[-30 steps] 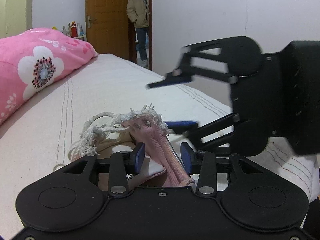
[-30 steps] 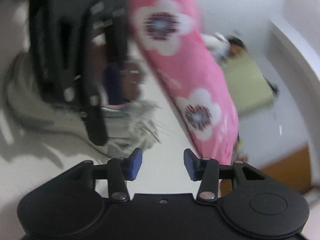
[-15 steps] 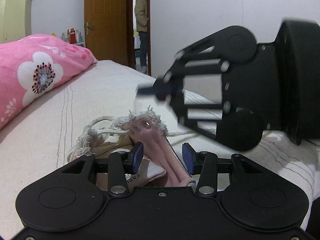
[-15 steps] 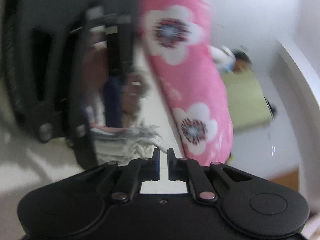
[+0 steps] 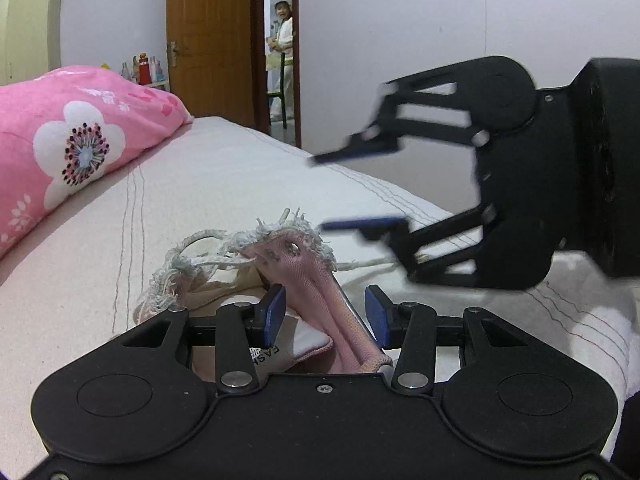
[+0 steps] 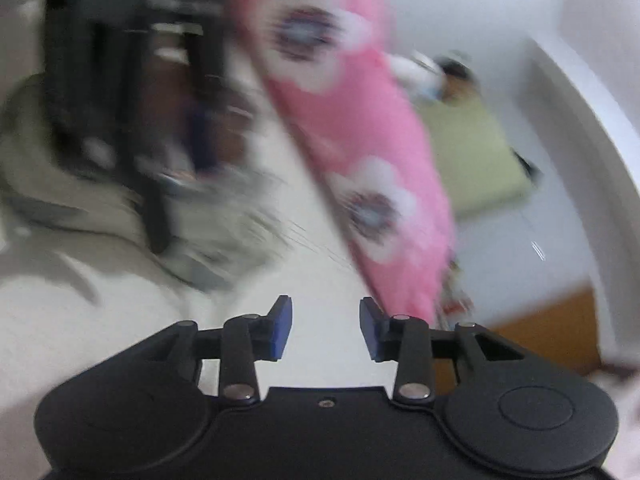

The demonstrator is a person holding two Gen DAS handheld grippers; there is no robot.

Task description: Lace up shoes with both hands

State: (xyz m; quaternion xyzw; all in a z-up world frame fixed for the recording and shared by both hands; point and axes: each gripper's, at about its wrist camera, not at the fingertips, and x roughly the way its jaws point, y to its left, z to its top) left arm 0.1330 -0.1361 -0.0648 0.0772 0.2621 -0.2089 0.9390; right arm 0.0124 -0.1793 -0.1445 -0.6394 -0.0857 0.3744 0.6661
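Note:
A pink shoe (image 5: 308,280) with a frayed white edge lies on the bed, its upper rising between the fingers of my left gripper (image 5: 324,314). The left jaws stand open around the pink fabric without pinching it. A frayed white lace (image 5: 368,264) runs from the shoe's eyelet to the right. My right gripper (image 5: 340,190) hovers at the right, above the lace, jaws wide open and empty. In the blurred right wrist view my right gripper (image 6: 325,328) is open, and the shoe (image 6: 224,216) and left gripper (image 6: 132,92) show at upper left.
A pink flowered pillow (image 5: 76,140) lies at the left of the cream bed sheet (image 5: 224,184). A person (image 5: 283,60) stands in the open doorway behind, next to a wooden door (image 5: 208,40). The bed's right edge drops off beyond the right gripper.
My right gripper shut half a second ago near the shoe, then opened wide again and drew back to the right. The left gripper and shoe stayed put.

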